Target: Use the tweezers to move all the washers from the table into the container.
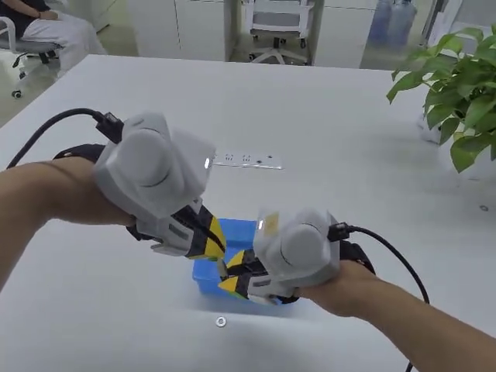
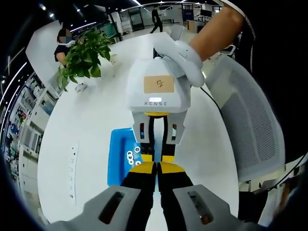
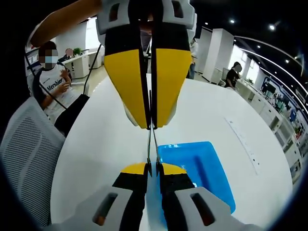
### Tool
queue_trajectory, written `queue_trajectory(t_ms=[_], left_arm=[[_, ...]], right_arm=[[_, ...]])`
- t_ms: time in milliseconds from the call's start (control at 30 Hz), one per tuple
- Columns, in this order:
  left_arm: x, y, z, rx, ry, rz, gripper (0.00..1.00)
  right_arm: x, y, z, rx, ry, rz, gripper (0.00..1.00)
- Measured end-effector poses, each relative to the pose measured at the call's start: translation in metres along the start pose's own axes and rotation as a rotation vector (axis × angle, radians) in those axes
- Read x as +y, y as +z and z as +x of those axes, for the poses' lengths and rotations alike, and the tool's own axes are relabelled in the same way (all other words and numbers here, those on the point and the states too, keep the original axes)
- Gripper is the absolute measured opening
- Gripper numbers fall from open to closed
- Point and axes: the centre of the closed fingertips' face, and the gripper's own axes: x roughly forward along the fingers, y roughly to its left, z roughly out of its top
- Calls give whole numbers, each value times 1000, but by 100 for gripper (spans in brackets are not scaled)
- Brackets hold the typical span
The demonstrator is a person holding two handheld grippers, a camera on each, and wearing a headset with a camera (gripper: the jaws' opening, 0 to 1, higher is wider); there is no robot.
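A blue container (image 1: pixel 236 229) sits on the white table (image 1: pixel 310 124), and my two grippers meet tip to tip just above it. My left gripper (image 1: pixel 219 249) comes in from the left and my right gripper (image 1: pixel 230 279) from the right. In the right gripper view, thin metal tweezers (image 3: pixel 150 144) run from my right gripper (image 3: pixel 153 169) up into the left gripper (image 3: pixel 150 122); both are shut on them. The left gripper view has several washers (image 2: pixel 130 156) in the container (image 2: pixel 115 154). One washer (image 1: pixel 221 321) lies on the table in front of the container.
A white power strip (image 1: pixel 248 161) lies flat behind the container. A potted plant (image 1: pixel 457 85) stands at the table's right edge. A seated person (image 1: pixel 39 23) and an office chair (image 1: pixel 275 27) are beyond the far edge.
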Motion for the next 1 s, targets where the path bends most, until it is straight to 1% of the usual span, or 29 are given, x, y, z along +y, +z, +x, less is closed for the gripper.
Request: queue_trajectory(t_ms=[267,433,1000], left_arm=[[-8,-6,5,6,-16,-16,5],[-14,-10,11,9,-33,-28,5],[-23,-22,24,27,-68,-43,5]], right_arm=[[9,-5,7,-2,18,3,11],[15,-11,12,5,33,0,11],[27,-23,23,13,59,15,12]])
